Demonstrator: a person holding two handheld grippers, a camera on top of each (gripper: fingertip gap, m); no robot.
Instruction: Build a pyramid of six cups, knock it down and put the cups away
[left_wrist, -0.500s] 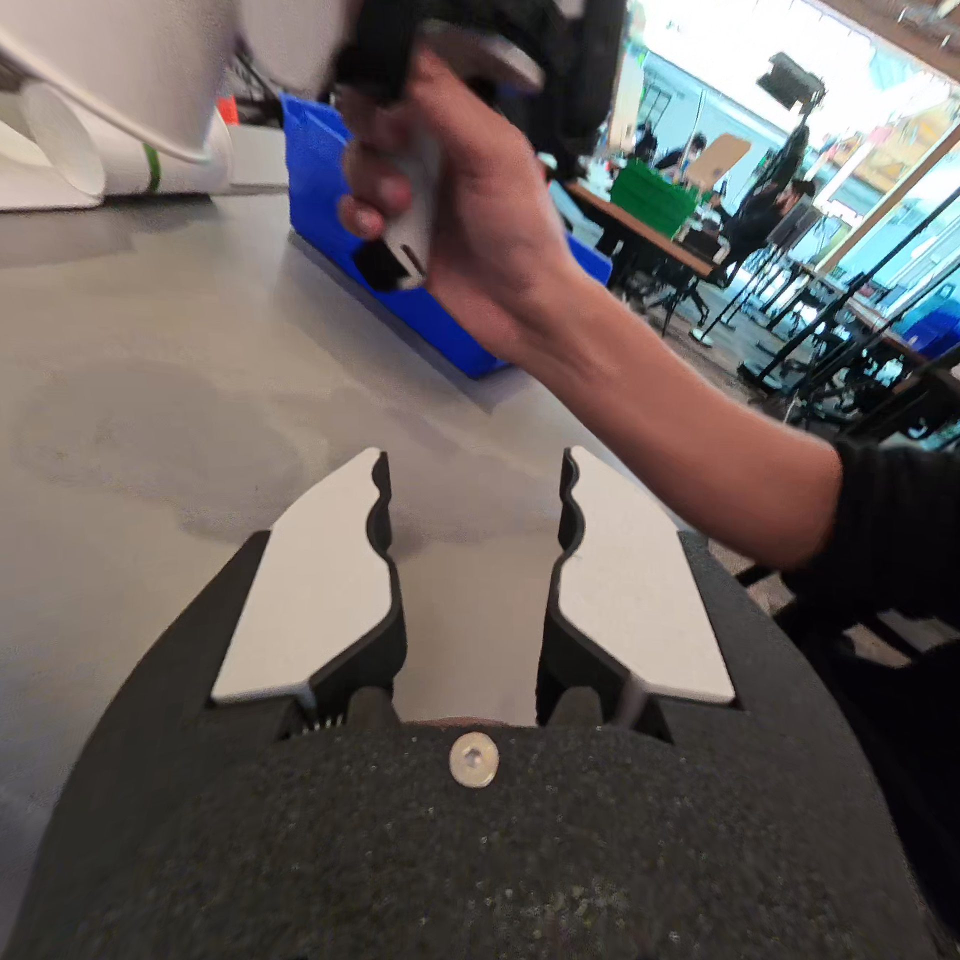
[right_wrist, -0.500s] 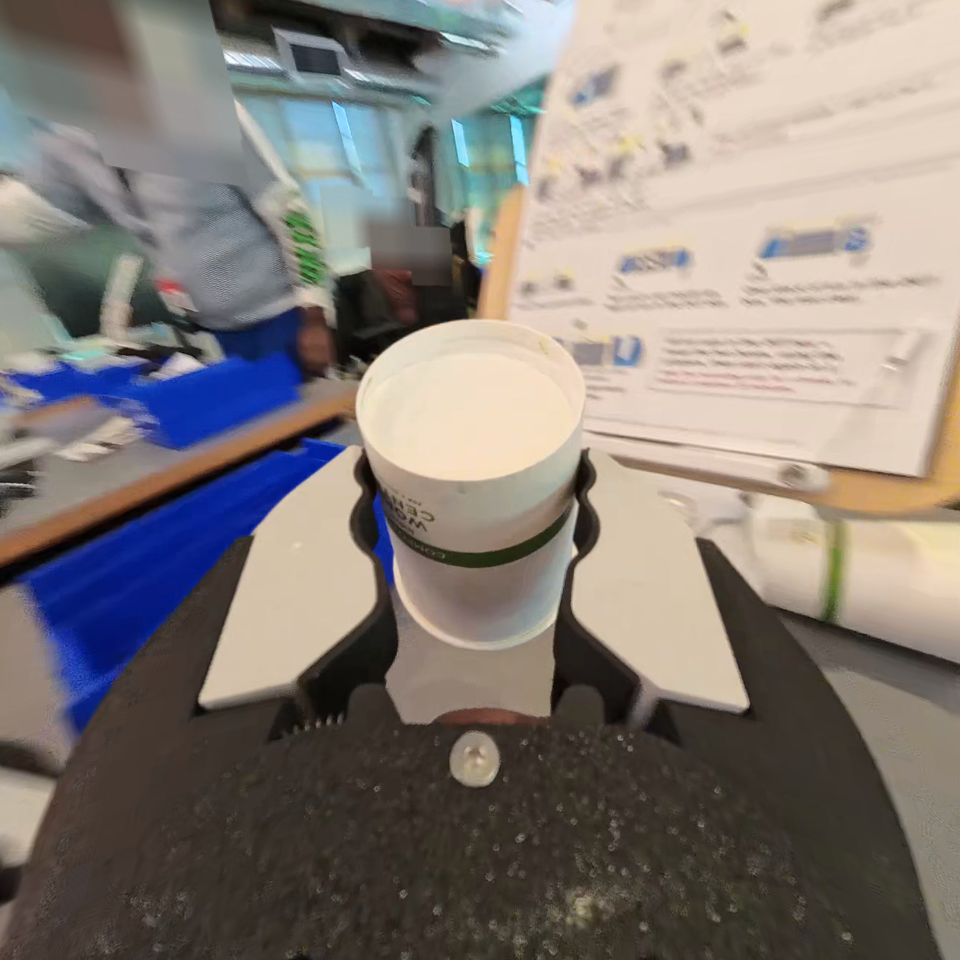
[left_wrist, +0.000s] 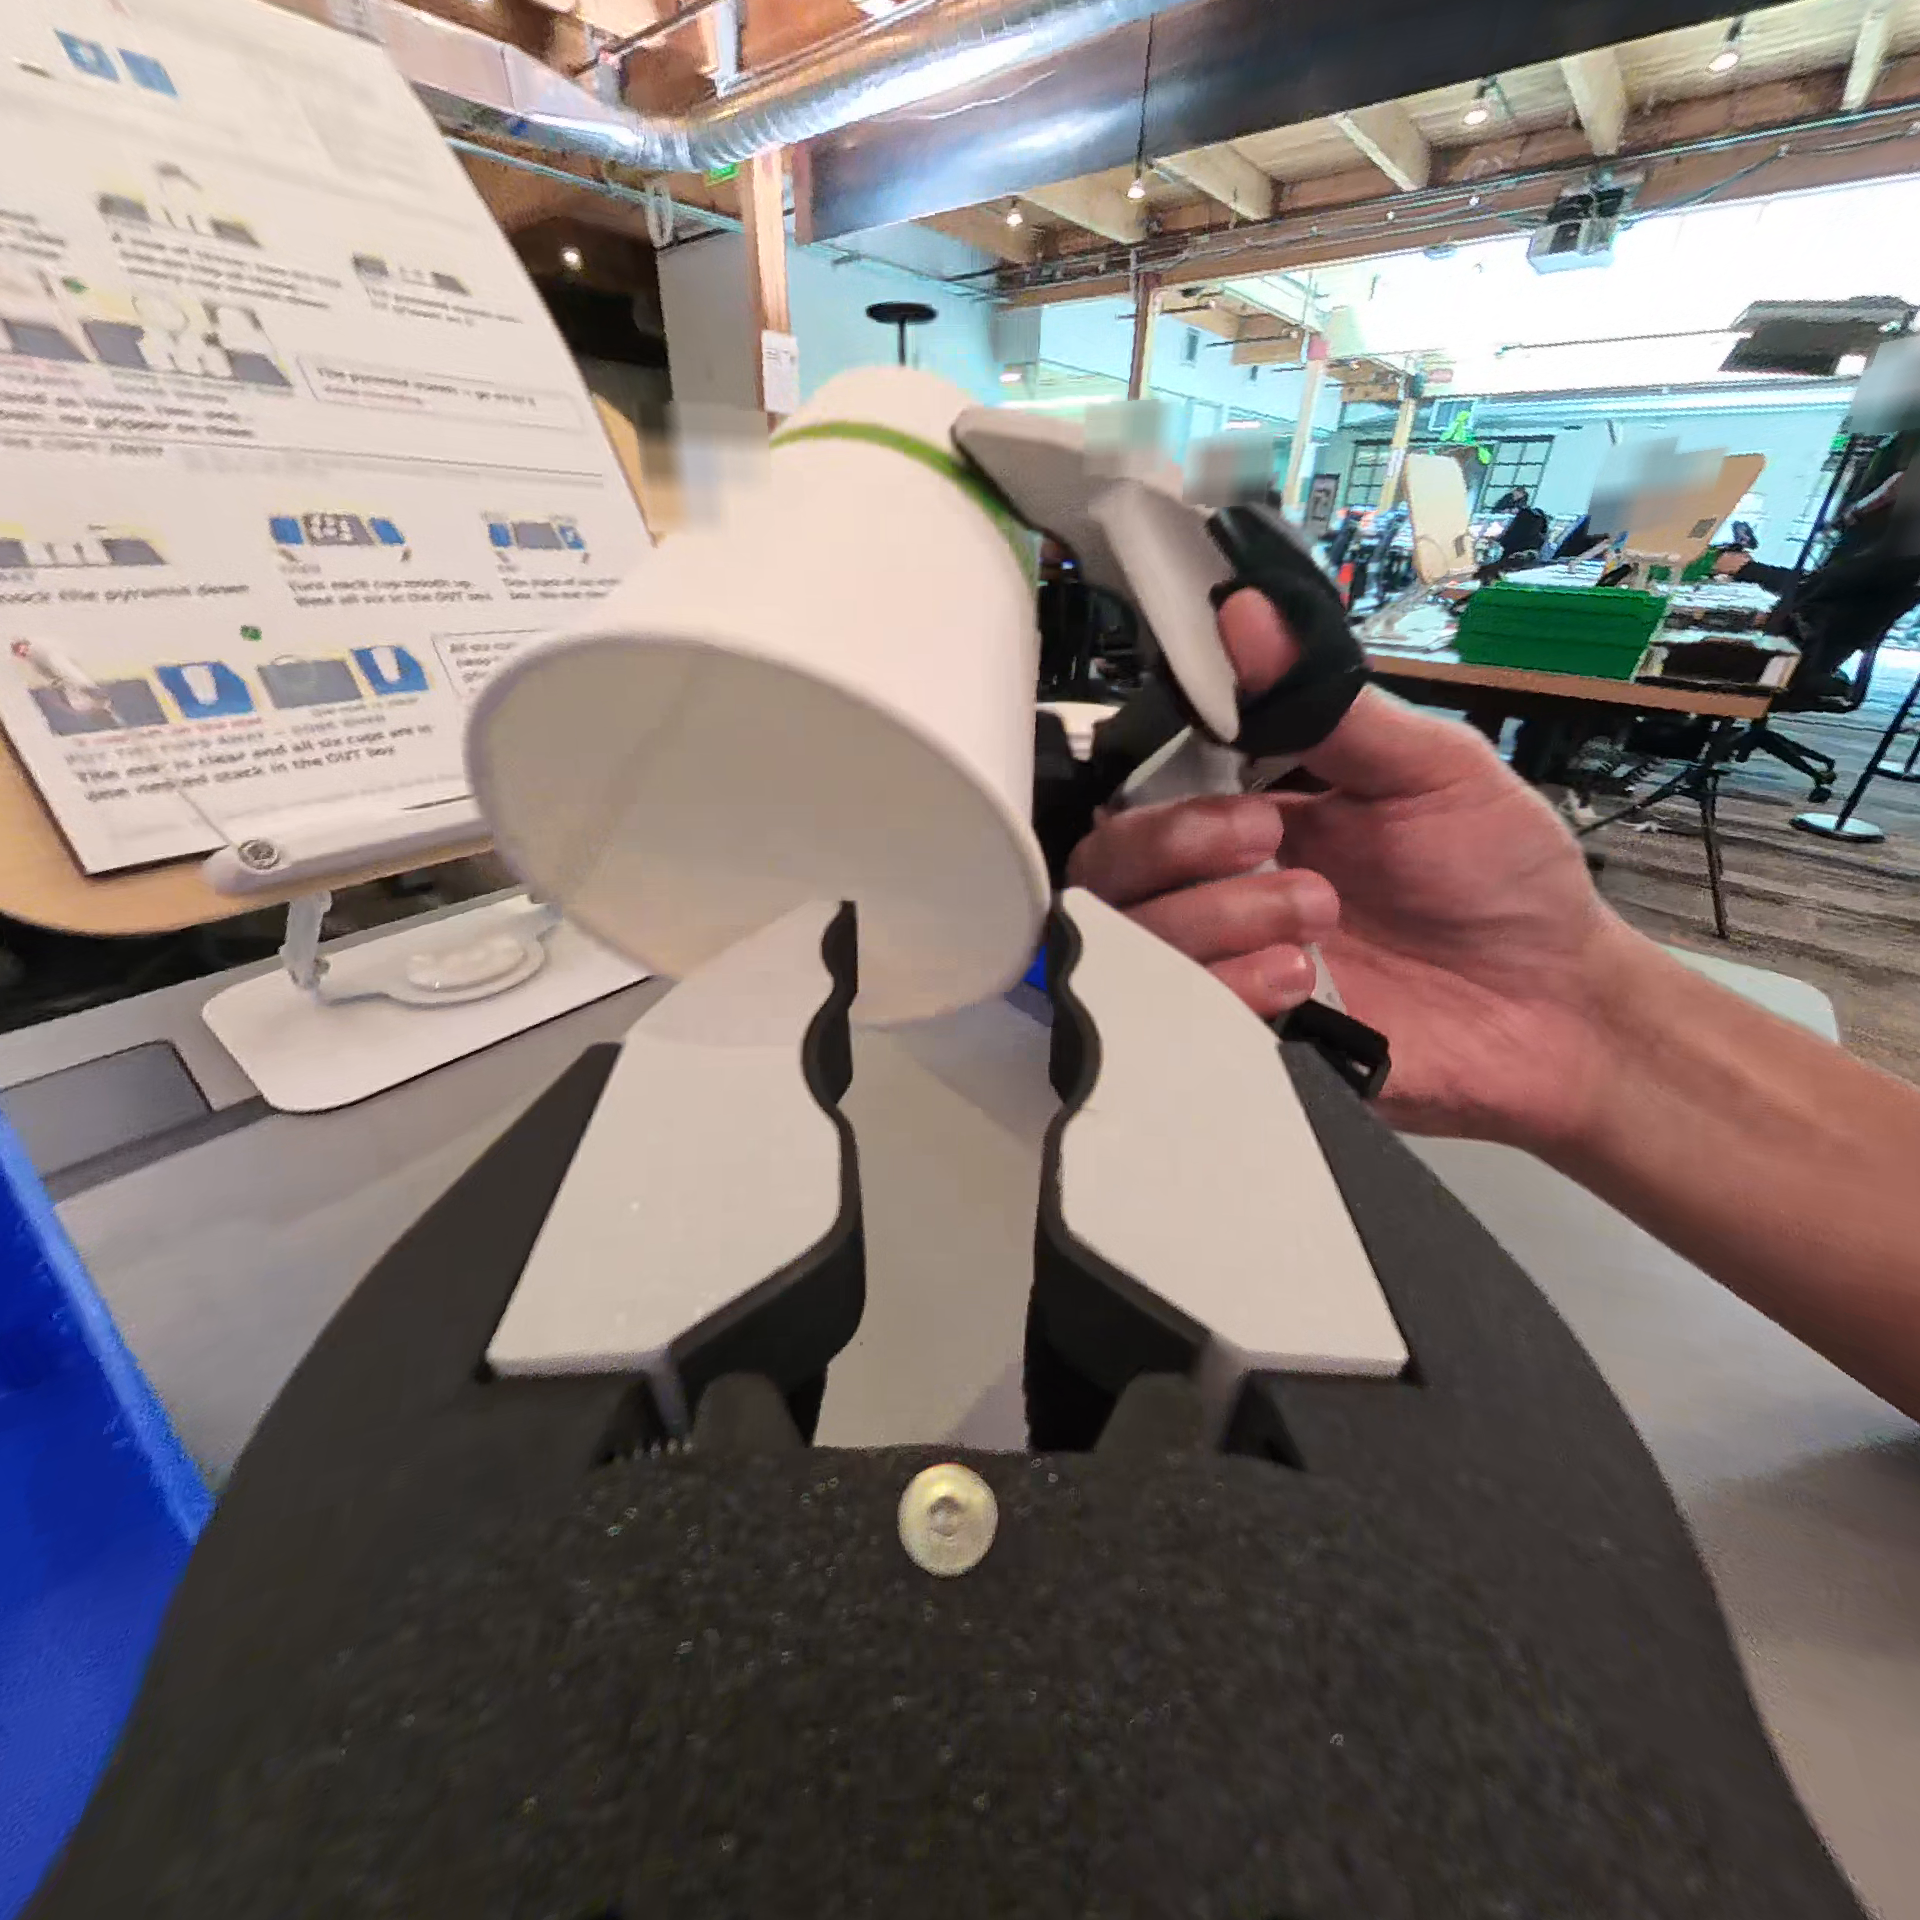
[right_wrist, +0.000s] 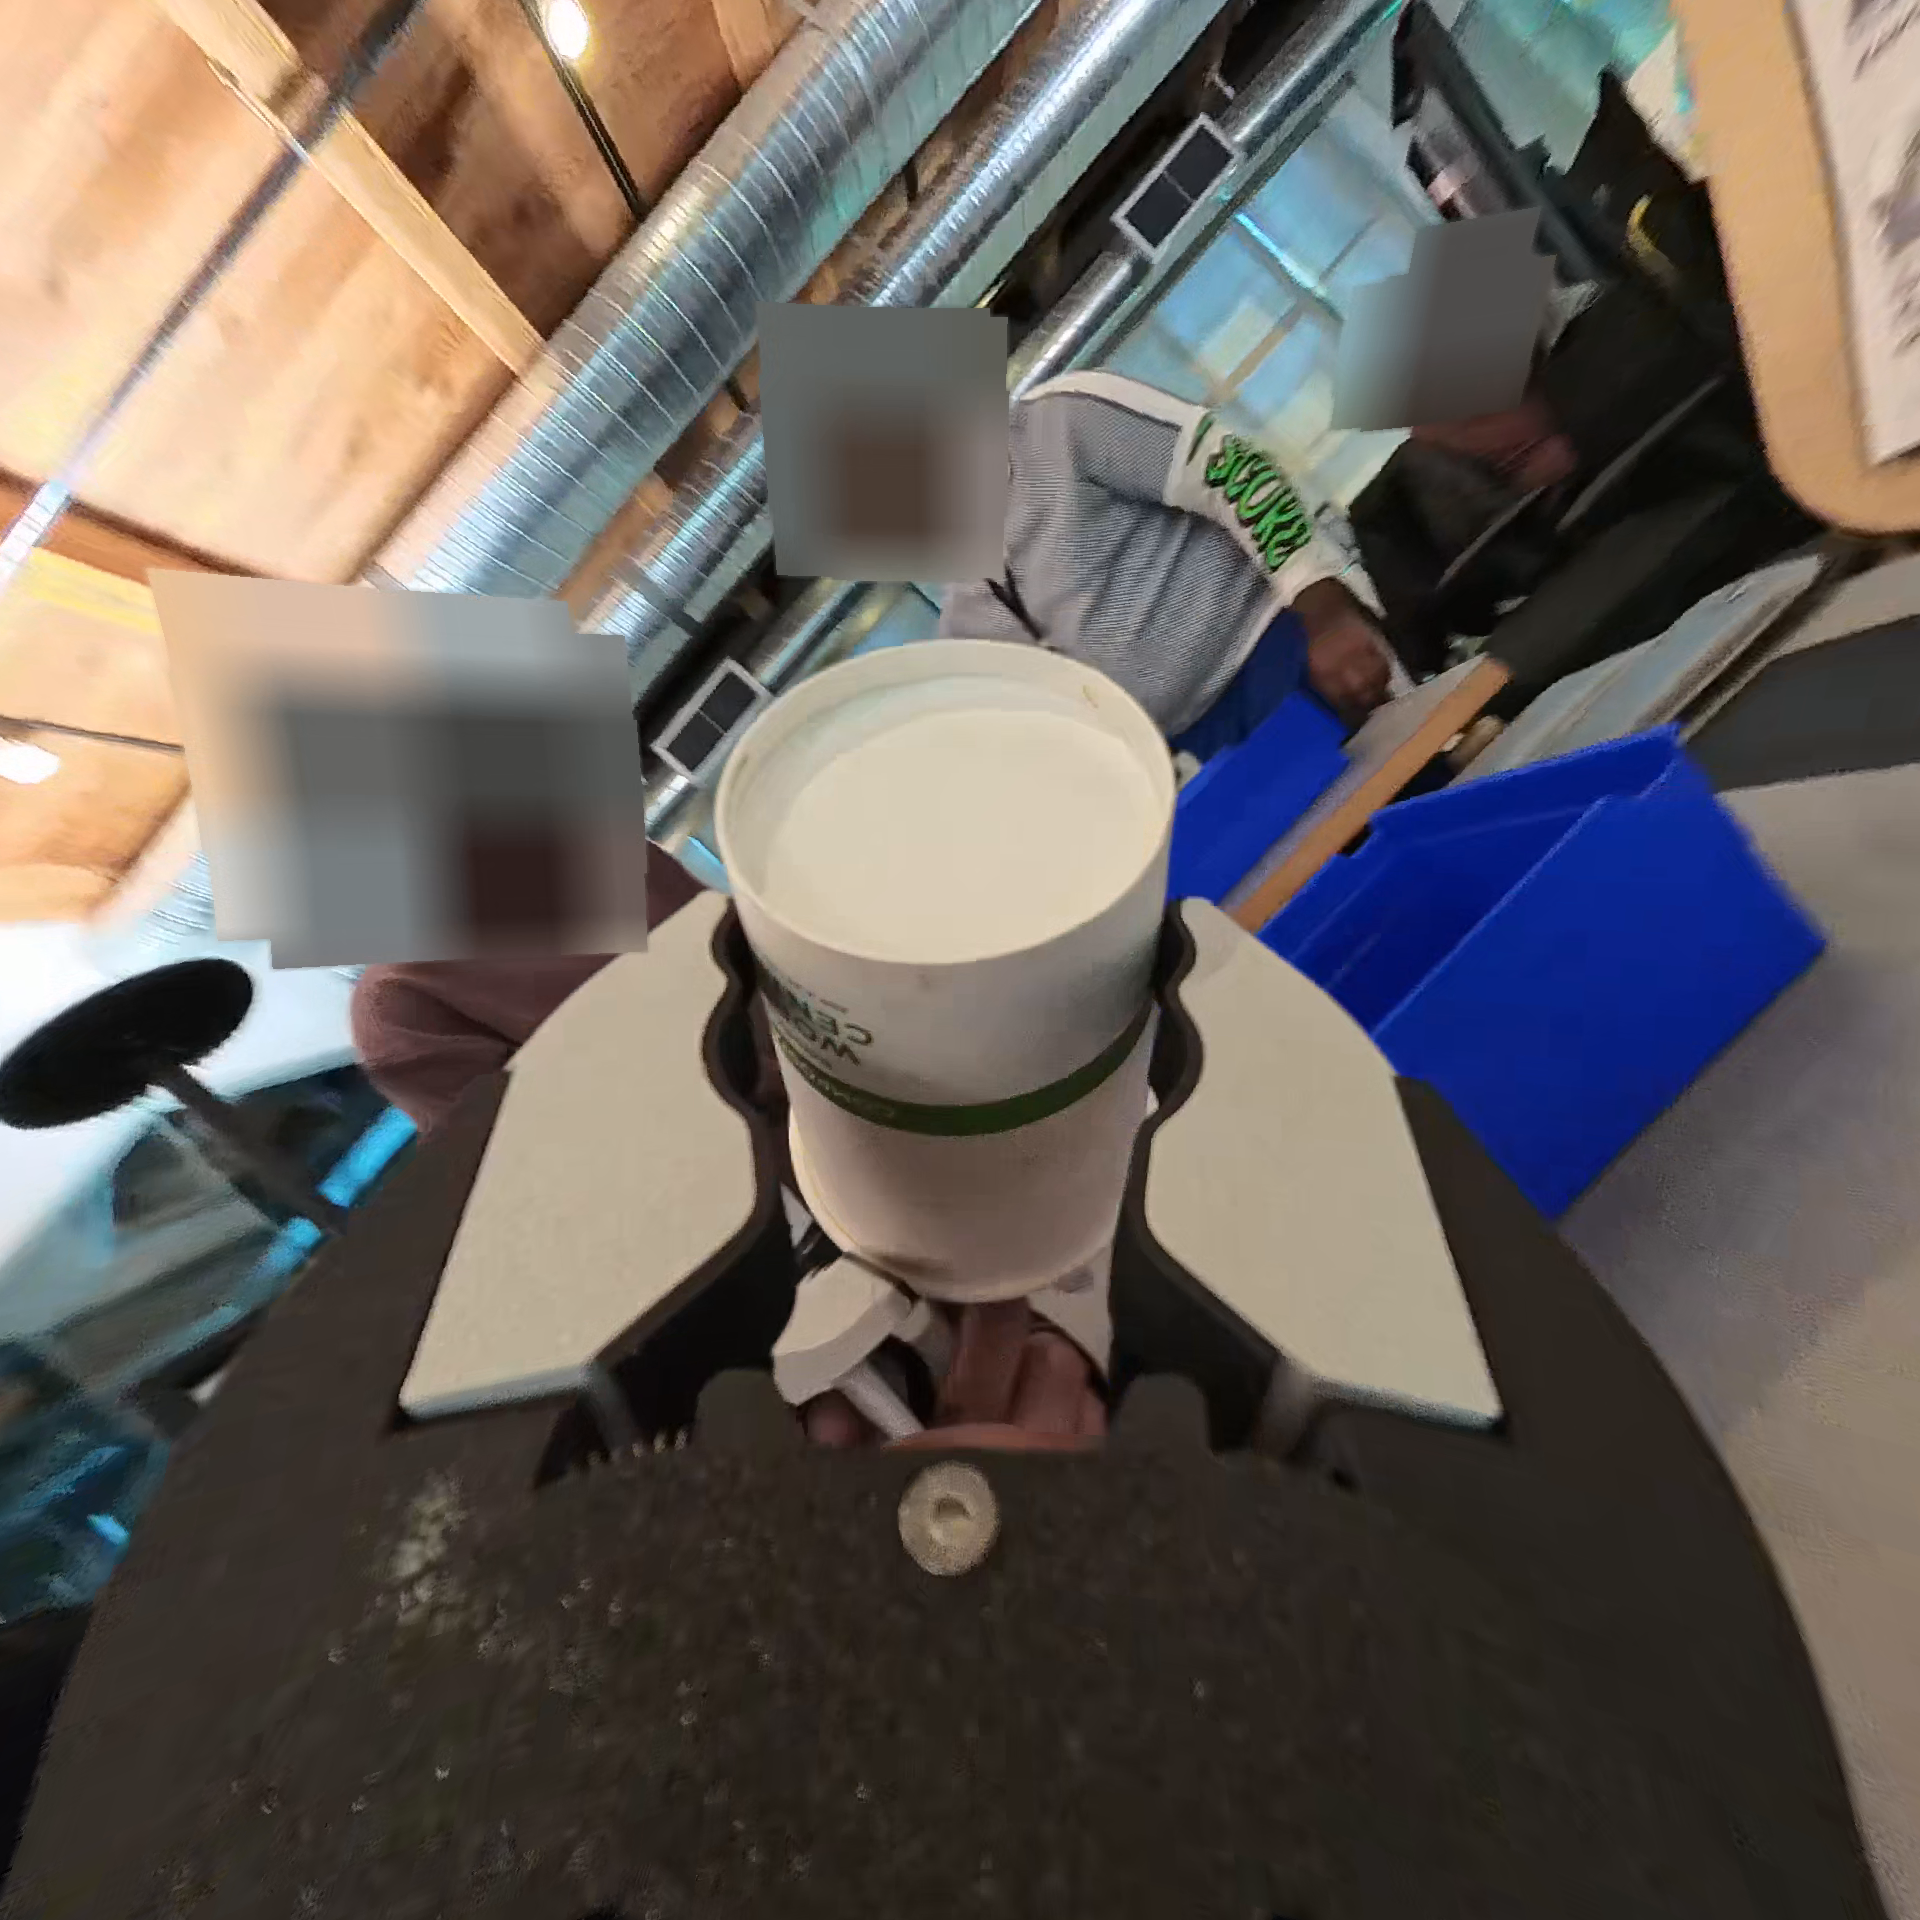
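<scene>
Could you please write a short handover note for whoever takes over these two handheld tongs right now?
Right tongs: shut on a white paper cup with a green band, gripped near its closed base, lifted off the grey table.
Left tongs: open and empty; the cup's open mouth sits just beyond their tips.
Blue plastic bin: on the table to the right.
Done: cannot tell; no pyramid and no other cups show.
Left: probably take this cup to the bin; check for the other five cups.
</scene>
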